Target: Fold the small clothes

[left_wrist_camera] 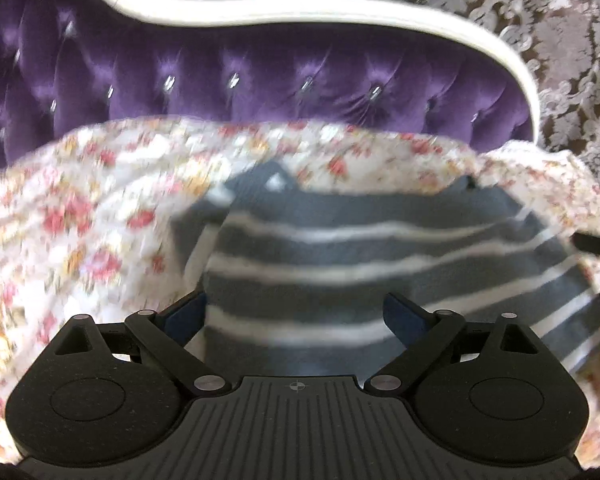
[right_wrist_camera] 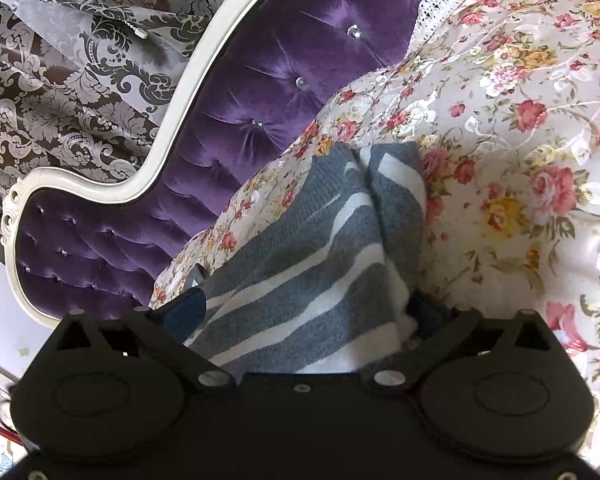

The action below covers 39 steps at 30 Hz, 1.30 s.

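A small grey knit garment with white stripes (left_wrist_camera: 360, 252) lies on a floral bedspread (left_wrist_camera: 80, 220). In the left wrist view my left gripper (left_wrist_camera: 296, 312) is open, its jaws spread wide over the garment's near edge; the view is blurred. In the right wrist view my right gripper (right_wrist_camera: 312, 308) is open too, with the garment (right_wrist_camera: 300, 264) bunched between its spread jaws; a folded part lies at the far end. The right gripper's fingers (left_wrist_camera: 596, 244) show at the right edge of the left wrist view.
A purple tufted headboard (left_wrist_camera: 240, 76) with a white curved frame (left_wrist_camera: 340, 12) stands behind the bed; it also shows in the right wrist view (right_wrist_camera: 260, 92). Patterned lace curtains (right_wrist_camera: 60, 80) hang beyond. The bedspread (right_wrist_camera: 520, 160) extends to the right.
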{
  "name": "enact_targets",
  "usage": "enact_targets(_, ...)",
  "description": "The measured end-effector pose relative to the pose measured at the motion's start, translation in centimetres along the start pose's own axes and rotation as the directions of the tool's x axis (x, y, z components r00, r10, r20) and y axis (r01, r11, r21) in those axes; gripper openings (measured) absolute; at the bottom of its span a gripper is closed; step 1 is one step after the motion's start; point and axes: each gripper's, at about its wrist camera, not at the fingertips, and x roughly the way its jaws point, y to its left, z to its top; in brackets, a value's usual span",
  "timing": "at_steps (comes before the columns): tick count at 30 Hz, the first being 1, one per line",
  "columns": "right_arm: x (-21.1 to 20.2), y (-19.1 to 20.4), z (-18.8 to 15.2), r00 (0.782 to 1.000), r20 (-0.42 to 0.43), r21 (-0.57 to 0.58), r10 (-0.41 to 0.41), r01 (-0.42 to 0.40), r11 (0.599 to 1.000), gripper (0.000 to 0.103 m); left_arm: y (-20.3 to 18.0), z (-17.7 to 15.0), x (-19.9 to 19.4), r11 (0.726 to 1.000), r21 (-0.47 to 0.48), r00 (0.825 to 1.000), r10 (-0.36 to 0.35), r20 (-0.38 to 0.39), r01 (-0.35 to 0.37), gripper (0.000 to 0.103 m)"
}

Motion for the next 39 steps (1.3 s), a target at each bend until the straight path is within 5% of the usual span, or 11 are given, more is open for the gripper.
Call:
enact_targets(8,-0.1,0.0,-0.1,1.0,-0.009,0.011,-0.001,0.002,1.0,0.102,-5.5,2.8,2.2,0.999,0.037,0.999,-0.012,-0.048,0.013,0.095)
enact_targets(14,-0.2,-0.1,-0.1,1.0,-0.017,0.019,0.006,-0.006,1.0,0.102,-7.0,2.2,5.5,1.0,-0.005,0.992,0.008,-0.129,-0.008,0.095)
enact_targets(23,-0.3,0.0,-0.2,1.0,-0.013,0.022,0.009,-0.009,1.0,0.102,-7.1,1.6,6.5,0.999,0.032,0.992,0.039,-0.121,-0.035,0.103)
enact_targets(26,-0.4,-0.1,-0.3,1.0,-0.01,0.026,-0.008,0.008,1.0,0.084,-7.3,1.2,6.5,0.998,0.037,0.994,0.046,-0.097,-0.043,0.103)
enact_targets(31,-0.4,-1.3,-0.2,0.999,-0.017,0.077,-0.038,0.04,0.996,0.04,-7.3,1.3,6.4,0.999,0.035,0.995,0.045,-0.094,-0.042,0.103)
enact_targets(39,-0.6,-0.5,-0.2,0.997,-0.015,0.041,-0.074,0.074,0.996,0.034,-7.4,0.9,6.3,0.998,0.035,0.997,0.045,-0.07,-0.043,0.103)
